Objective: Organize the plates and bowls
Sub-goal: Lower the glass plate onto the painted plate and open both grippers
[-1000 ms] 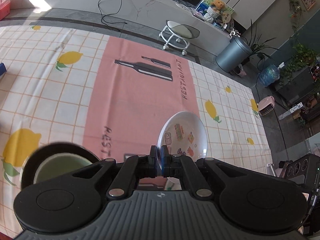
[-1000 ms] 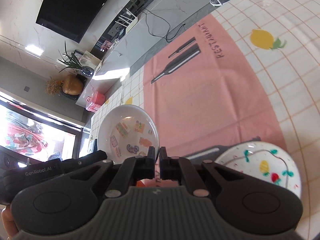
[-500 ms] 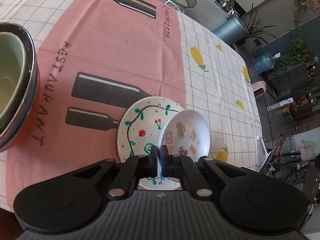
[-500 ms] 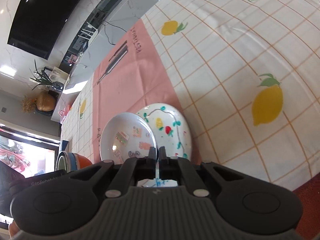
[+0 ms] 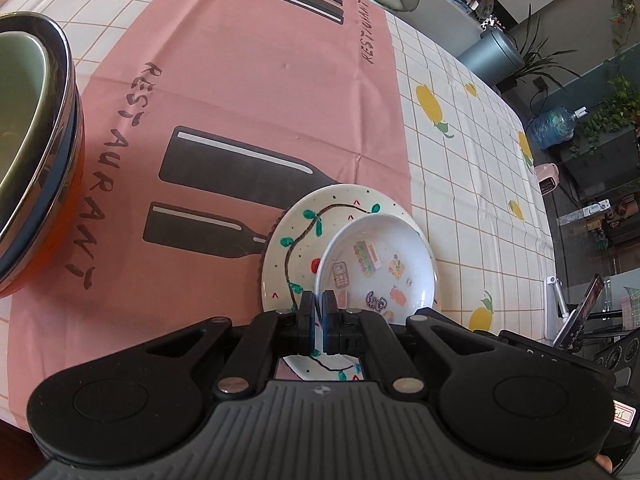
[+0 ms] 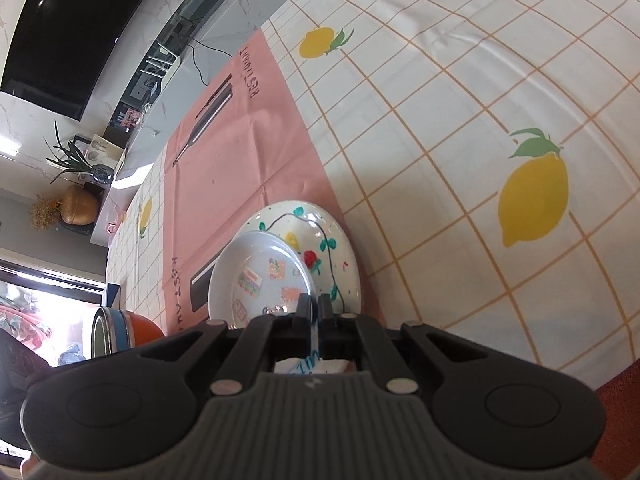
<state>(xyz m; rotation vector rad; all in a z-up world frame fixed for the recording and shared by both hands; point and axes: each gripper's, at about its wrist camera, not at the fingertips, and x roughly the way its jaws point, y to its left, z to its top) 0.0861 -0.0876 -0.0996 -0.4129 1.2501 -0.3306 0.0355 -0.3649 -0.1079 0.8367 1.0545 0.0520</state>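
My left gripper (image 5: 319, 304) pinches the rim of a white sticker-print bowl (image 5: 376, 264). It sits on the vine-painted plate (image 5: 296, 240), whose edge my right gripper (image 6: 313, 307) clamps tight.

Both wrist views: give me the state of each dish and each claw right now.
Left claw: shut on the sticker plate's rim.
Right claw: shut on the vine plate's rim.
Sticker plate: tilted, over the vine plate.
Vine plate: under the sticker plate, half on the pink mat.
Bowls: nested in a stack, untouched.
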